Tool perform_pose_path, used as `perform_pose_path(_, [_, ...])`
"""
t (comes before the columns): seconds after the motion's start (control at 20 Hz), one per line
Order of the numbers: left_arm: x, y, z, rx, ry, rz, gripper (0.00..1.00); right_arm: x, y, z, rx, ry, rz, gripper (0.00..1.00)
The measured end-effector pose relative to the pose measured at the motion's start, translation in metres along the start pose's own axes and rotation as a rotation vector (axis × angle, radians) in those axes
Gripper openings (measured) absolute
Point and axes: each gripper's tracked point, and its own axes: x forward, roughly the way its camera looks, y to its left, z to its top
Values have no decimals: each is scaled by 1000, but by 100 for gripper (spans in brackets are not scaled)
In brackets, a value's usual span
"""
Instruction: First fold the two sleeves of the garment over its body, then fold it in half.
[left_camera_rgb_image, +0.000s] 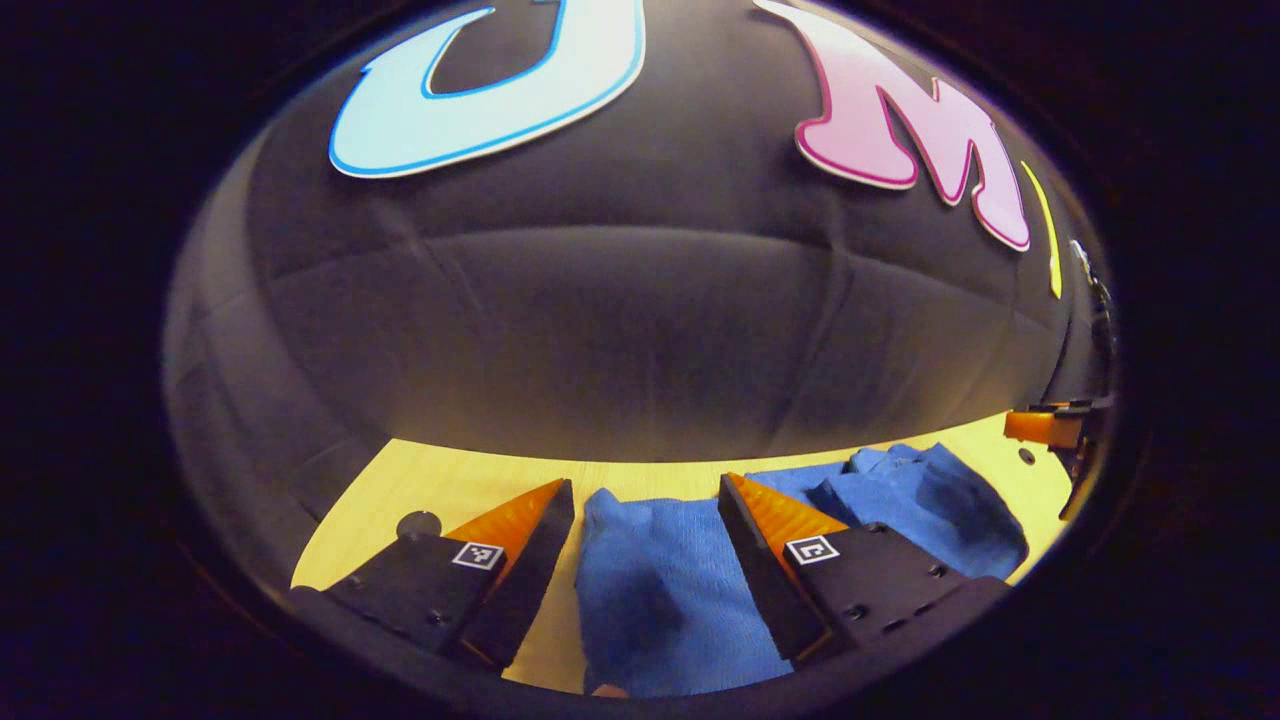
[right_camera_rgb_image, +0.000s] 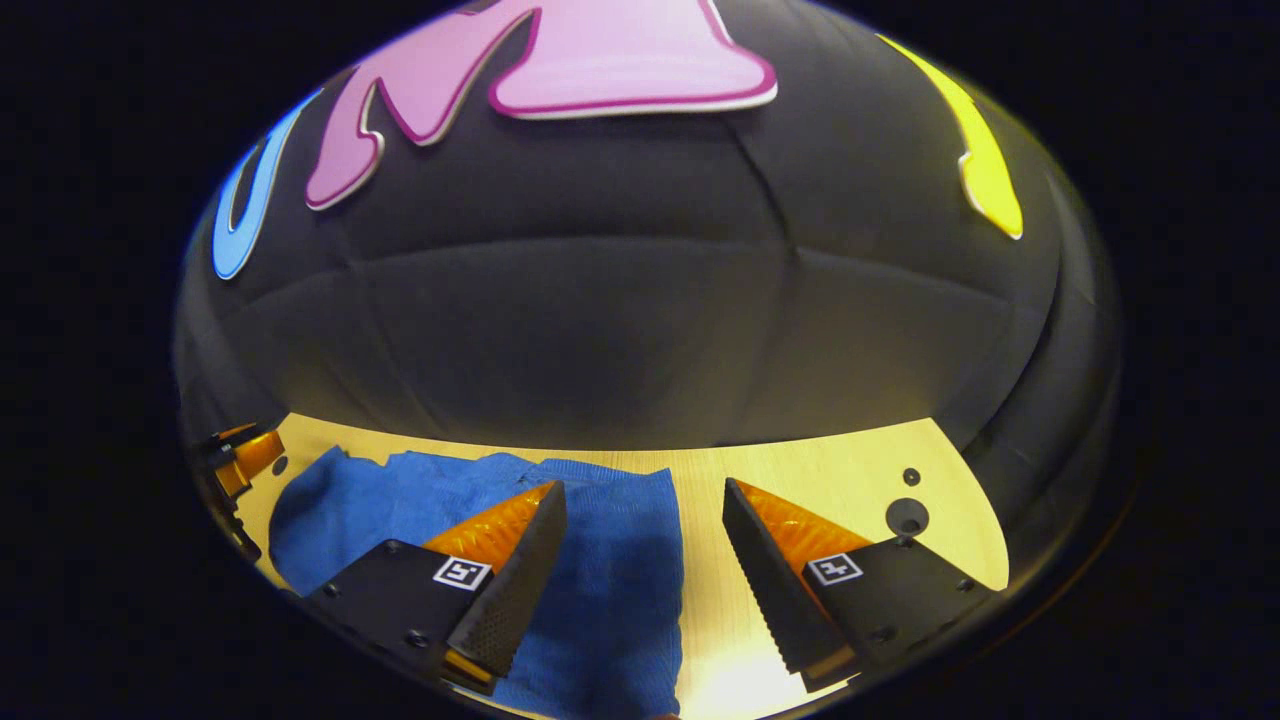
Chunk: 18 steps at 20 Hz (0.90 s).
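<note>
A blue knitted garment (left_camera_rgb_image: 660, 590) lies on the pale wooden table (left_camera_rgb_image: 470, 485). In the left gripper view my left gripper (left_camera_rgb_image: 645, 492) is open above it, one edge of the cloth lying between the fingers and the rest bunched off to the right. In the right gripper view the same garment (right_camera_rgb_image: 610, 560) spreads left and centre, its right edge running between the fingers of my open right gripper (right_camera_rgb_image: 645, 492), which hovers over it. The right gripper (left_camera_rgb_image: 1045, 428) peeks in at the far right of the left gripper view, and the left gripper (right_camera_rgb_image: 240, 460) at the far left of the right gripper view.
The black cloth wall (left_camera_rgb_image: 640, 330) rises just behind the table's far edge. Small round holes (right_camera_rgb_image: 907, 517) mark the tabletop on the right in the right gripper view, and another hole (left_camera_rgb_image: 418, 524) sits by my left finger. Bare wood (right_camera_rgb_image: 830, 480) lies right of the garment.
</note>
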Motion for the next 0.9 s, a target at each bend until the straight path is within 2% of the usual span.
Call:
perform_pose_path(0.15, [-46,4,15,-41,-59,34,85,-44,3,8,-19,-45,-1,99])
perform_pose_path(0.25, [-82,10,14,-88,-88,31,85,-77,1,18,-44,-86,-19,99])
perform_pose_path(0.5, [-173,10,8,-150,-120,12,84,-177,19,31,6,-153,8,98])
perform_pose_path(0.7, [-244,17,7,-99,-133,0,84,-262,32,52,23,-261,-8,98])
perform_pose_path(0.9, [-314,8,8,-36,-191,-56,83,-342,53,47,36,-322,-7,98])
